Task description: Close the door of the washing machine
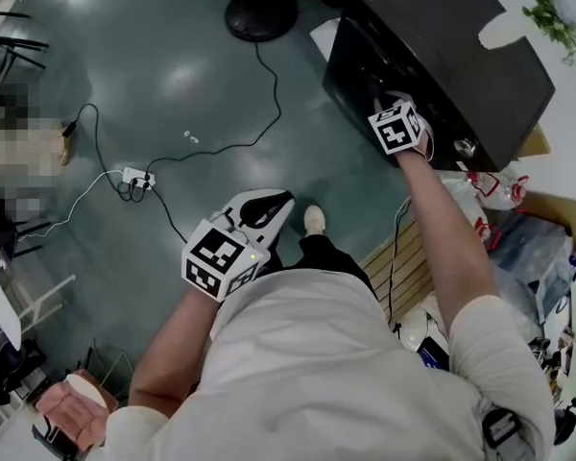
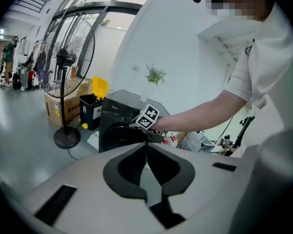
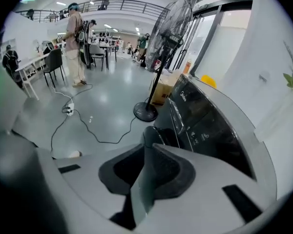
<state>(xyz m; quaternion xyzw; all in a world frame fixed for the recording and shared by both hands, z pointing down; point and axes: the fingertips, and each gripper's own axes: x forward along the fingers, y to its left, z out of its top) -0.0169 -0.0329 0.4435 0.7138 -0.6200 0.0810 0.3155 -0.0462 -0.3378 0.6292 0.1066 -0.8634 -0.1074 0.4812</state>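
Observation:
The black washing machine (image 1: 442,56) stands at the upper right of the head view, its front face (image 1: 350,60) turned toward the floor. My right gripper (image 1: 389,113) is up against the machine's upper front edge. In the right gripper view its jaws (image 3: 145,143) meet at the tips with nothing seen between them, and a dark rounded edge of the door (image 3: 151,132) lies just beyond. My left gripper (image 1: 272,206) hangs low in front of my body, well away from the machine (image 2: 119,126). Its jaws (image 2: 147,147) are shut and empty.
A pedestal fan (image 2: 63,82) stands left of the machine, its round base (image 1: 259,12) on the floor. A black cable (image 1: 259,113) runs to a power strip (image 1: 134,176). Plastic bags (image 1: 490,195) and a wooden pallet (image 1: 413,257) lie on the right. People (image 3: 77,43) stand far off.

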